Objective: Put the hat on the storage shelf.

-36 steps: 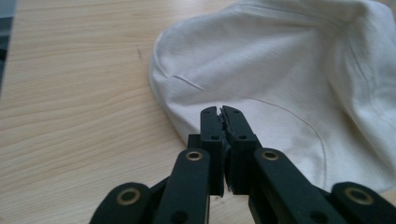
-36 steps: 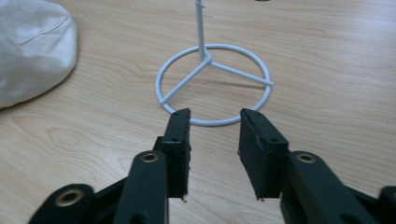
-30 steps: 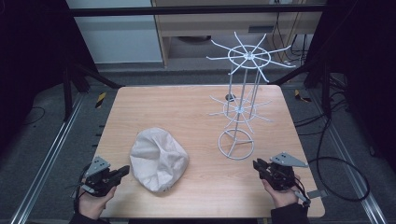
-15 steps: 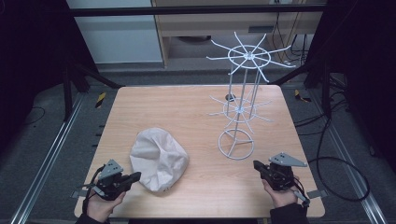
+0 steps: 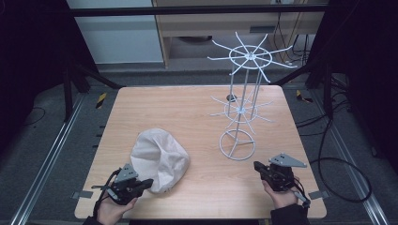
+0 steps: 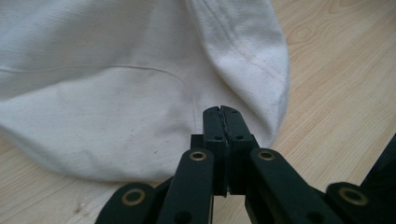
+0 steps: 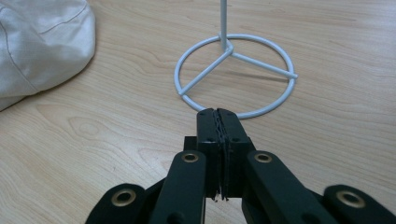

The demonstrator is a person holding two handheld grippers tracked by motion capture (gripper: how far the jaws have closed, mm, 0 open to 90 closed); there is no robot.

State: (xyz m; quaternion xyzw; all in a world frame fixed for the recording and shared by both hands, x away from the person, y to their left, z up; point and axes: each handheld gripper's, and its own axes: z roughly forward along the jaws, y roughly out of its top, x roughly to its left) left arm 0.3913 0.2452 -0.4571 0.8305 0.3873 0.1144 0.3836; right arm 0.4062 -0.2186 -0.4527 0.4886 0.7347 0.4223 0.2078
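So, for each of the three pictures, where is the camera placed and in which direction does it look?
High view: fixed above the person's side, looking forward and down on the table; both hands show, with the left hand-held gripper and the right hand-held gripper.
Left gripper view: rides on the left hand-held gripper, jaws shut, facing the white cloth hat.
Right gripper view: rides on the right hand-held gripper, jaws shut, facing the wire stand.
Shared: the hat and the wooden tabletop appear in all three.

I note my left gripper (image 5: 146,183) has advanced from the table's near-left edge to the near edge of the white cloth cap (image 5: 159,159), jaws pressed together.
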